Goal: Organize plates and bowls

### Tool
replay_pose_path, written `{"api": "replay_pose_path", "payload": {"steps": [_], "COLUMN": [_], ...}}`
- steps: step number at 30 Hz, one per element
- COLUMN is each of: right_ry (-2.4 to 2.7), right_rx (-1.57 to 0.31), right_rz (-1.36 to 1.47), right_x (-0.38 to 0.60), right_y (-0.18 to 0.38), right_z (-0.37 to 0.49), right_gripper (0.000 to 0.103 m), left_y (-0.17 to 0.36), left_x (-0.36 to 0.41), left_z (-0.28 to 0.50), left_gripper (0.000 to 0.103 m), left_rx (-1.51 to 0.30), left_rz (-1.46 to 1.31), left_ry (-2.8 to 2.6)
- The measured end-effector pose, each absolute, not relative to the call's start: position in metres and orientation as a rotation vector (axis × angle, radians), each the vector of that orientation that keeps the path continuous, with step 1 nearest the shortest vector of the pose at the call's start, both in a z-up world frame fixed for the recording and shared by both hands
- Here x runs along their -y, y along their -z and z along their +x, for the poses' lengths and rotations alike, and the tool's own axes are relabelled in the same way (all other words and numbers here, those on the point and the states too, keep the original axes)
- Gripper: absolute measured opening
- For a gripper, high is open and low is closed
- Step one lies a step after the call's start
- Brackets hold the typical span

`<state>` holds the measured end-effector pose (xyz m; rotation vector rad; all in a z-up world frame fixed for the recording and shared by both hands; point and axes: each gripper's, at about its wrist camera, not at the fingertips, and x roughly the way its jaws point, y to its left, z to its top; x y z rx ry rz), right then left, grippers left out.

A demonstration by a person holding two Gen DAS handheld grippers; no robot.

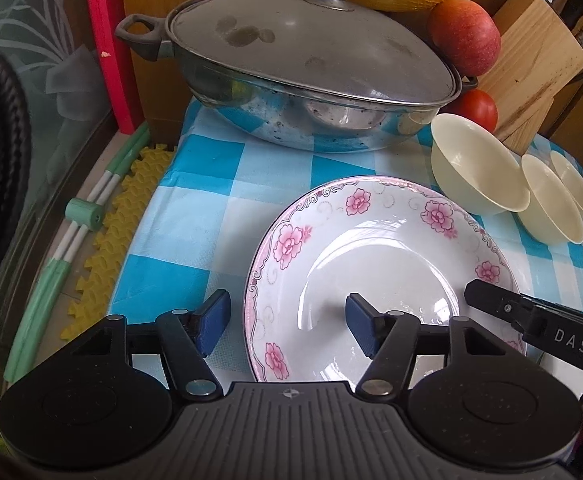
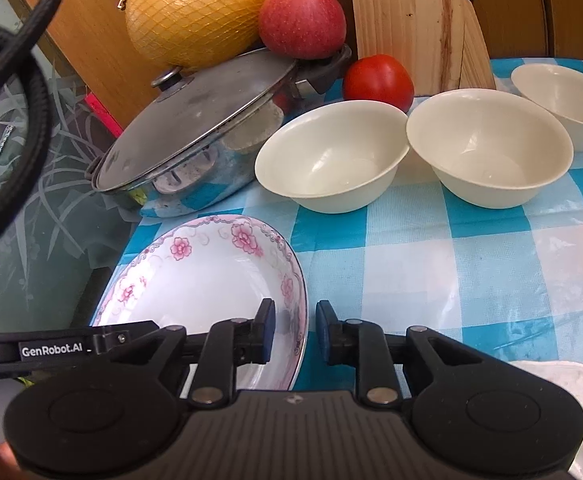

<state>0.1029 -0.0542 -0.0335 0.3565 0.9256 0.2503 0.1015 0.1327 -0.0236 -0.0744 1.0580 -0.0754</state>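
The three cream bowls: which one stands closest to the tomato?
The cream bowl at the left end of the row, directly in front of the tomato, beside the pot.

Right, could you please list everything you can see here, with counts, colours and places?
plate: one, white with pink flowers, front of the cloth
bowls: three, cream, in a row right of the pan
lidded pan: one, steel, at the back
netted pomelo: one, yellow, behind the pan
apple: one, red, beside the pomelo
tomato: one, red, behind the bowls
knife block: one, pale wood, back right
tablecloth: one, blue and white check
left gripper: open, astride the plate's rim
right gripper: open, astride the opposite rim
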Motion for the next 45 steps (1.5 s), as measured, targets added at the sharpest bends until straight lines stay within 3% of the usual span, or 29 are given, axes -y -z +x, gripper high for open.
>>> {"api": "replay_pose_path", "payload": {"steps": [6, 45], "right_ry": [-0.251, -0.207], "right_rx": [-0.939, -0.842], "right_rz": [0.364, 0.335], "right_x": [0.052, 0.065], "right_y": [0.033, 0.002], "right_z": [0.1, 0.064], "right_gripper": [0.018, 0.015], "left_y": [0.022, 0.003], "left_x": [-0.126, -0.11], "left_z": [0.102, 0.082], "left_gripper": [0.064, 0.066], "left_rx": [-1.058, -0.99], "left_rz": [-0.056, -0.054], "left_ry": [0.08, 0.147]}}
